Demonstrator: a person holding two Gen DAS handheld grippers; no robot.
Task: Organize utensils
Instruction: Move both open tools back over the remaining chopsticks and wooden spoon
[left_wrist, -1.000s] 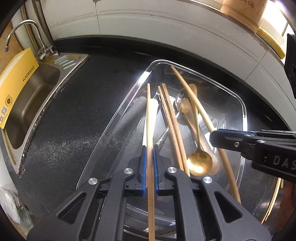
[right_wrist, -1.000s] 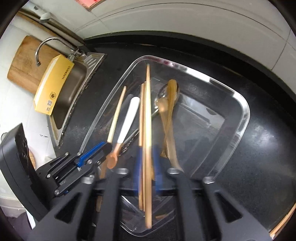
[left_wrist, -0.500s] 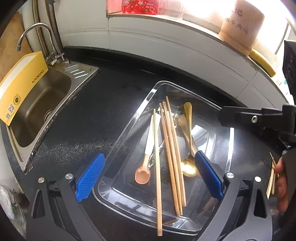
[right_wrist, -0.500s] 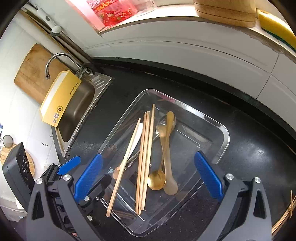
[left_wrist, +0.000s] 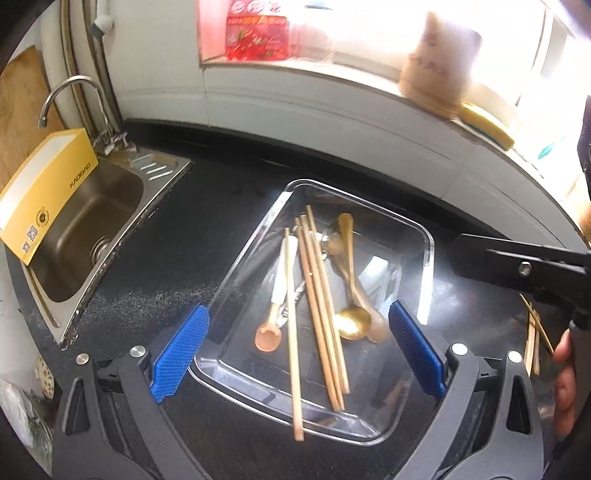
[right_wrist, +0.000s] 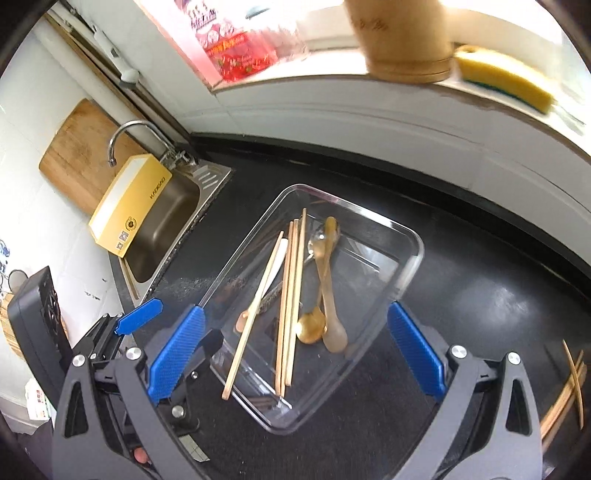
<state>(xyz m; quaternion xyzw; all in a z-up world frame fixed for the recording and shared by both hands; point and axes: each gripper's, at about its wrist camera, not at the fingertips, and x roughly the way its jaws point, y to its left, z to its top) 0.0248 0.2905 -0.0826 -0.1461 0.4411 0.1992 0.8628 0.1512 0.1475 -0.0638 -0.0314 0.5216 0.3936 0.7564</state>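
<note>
Both my left gripper and right gripper hang with jaws wide apart and empty above the clear tray, where chopsticks and spoons lie. For the loose chopsticks on the counter to the right, I'd come down square across one stick and close near its middle.

Landmark: the clear tray on the black counter.
Above the tray: open room is seen; both grippers are held over it with jaws wide and nothing between the pads.
Inside the tray, left half: filled by chopsticks and spoons.
Inside the tray, right half: bare floor is seen.
Left of the tray: a strip of bare counter, then bounded by the sink with a yellow box propped in it.
Behind the tray: a narrow band of counter, closed off by the white wall ledge.
Right of the tray: wide bare counter; loose chopsticks lie well apart at its edge.
</note>
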